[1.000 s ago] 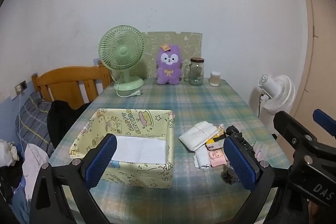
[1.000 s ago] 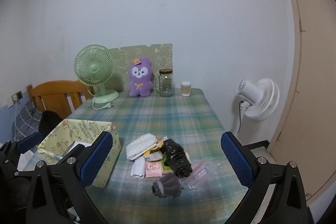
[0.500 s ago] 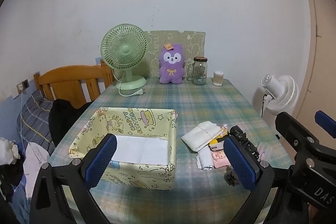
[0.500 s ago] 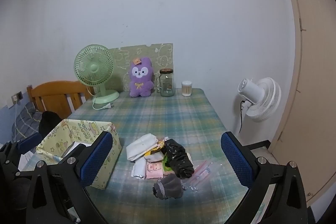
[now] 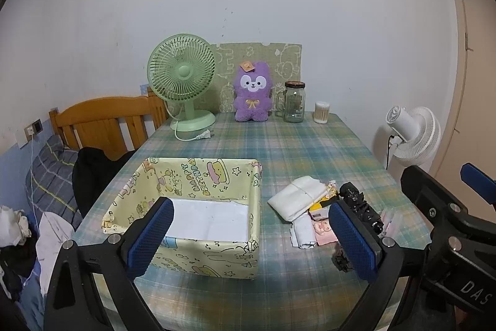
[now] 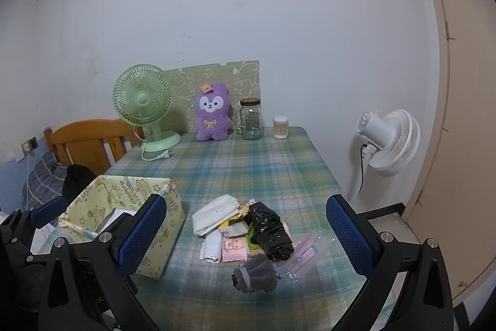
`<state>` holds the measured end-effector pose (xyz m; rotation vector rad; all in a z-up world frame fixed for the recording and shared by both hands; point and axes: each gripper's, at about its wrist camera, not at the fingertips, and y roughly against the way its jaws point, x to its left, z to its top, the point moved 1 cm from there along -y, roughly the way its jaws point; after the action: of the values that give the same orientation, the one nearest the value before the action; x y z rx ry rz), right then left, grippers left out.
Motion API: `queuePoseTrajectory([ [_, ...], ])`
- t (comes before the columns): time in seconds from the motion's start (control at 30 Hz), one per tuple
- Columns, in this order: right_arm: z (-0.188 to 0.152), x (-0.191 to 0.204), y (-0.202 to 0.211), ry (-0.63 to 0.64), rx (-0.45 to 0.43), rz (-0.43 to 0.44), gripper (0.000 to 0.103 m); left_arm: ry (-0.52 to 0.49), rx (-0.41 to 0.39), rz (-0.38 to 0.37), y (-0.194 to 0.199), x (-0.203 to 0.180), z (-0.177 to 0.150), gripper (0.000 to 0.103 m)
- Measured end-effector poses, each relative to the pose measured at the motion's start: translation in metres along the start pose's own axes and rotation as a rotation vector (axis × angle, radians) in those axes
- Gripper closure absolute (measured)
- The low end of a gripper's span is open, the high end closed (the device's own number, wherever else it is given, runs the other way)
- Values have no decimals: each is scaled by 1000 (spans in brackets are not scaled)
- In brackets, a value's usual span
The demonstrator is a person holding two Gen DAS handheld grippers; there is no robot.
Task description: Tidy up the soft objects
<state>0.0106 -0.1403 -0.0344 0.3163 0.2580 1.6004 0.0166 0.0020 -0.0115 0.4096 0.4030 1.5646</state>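
Observation:
A yellow cartoon-print fabric box [image 5: 192, 179] stands open on the checked table, also in the right wrist view [image 6: 130, 191]. To its right lies a pile of soft items: a folded white cloth [image 5: 299, 196] [image 6: 215, 211], a black plastic bundle [image 6: 271, 230] [image 5: 359, 203], a pink packet [image 6: 234, 248], a grey sock [image 6: 255, 272] and a clear bag [image 6: 305, 255]. My left gripper [image 5: 251, 238] is open and empty above the box's near edge. My right gripper [image 6: 245, 234] is open and empty above the pile.
A green desk fan [image 5: 183, 79], a purple plush [image 5: 252, 92], a glass jar [image 5: 294, 101] and a cotton-swab tub [image 5: 321, 112] stand at the table's far end. A wooden chair [image 5: 102, 121] and clothes are on the left. A white floor fan [image 6: 387, 141] stands on the right.
Both grippers have drawn back and risen slightly, so the table and pile sit a little lower in view. Both stay open and empty.

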Motion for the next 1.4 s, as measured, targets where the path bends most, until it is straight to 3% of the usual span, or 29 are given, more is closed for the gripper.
queuePoseTrajectory([
  [1.4,4,-6,8,-22,-13,14,0,-12,-35,-3,9,-4,2,2],
])
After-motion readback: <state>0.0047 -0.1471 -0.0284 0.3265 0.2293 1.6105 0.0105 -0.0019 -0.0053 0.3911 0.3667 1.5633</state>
